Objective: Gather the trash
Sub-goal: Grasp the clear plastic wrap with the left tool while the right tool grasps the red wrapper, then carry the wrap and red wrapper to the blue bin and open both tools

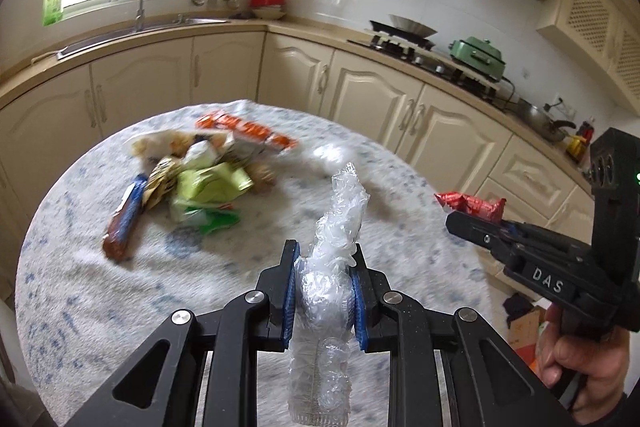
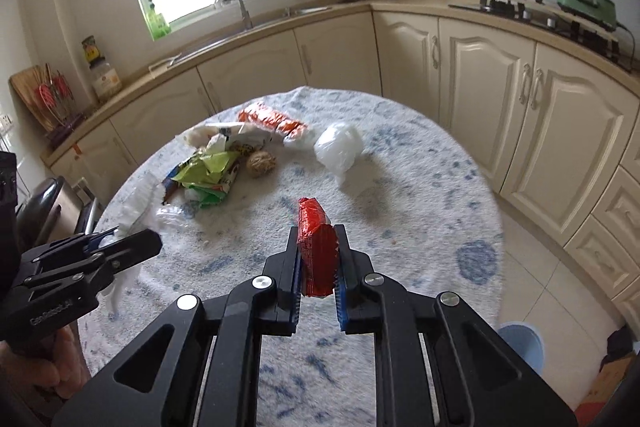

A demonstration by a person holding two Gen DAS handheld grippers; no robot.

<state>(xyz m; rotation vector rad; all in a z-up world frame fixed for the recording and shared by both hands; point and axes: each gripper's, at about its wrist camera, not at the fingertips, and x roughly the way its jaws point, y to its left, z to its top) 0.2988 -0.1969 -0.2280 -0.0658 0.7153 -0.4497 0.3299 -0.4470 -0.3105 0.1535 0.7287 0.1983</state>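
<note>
My left gripper is shut on a crumpled clear plastic wrap, held above the round table. My right gripper is shut on a red foil wrapper; in the left wrist view that right gripper shows at the right with the red foil wrapper sticking out. The left gripper appears at the left of the right wrist view with clear plastic trailing from it. A heap of wrappers lies on the far left of the table, with an orange packet, a walnut-like ball and a white plastic bag.
The table carries a white cloth with blue flecks. Cream cabinets and a counter curve behind it, with a sink and a stove. A pale blue bin stands on the tiled floor at the right, beside a cardboard box.
</note>
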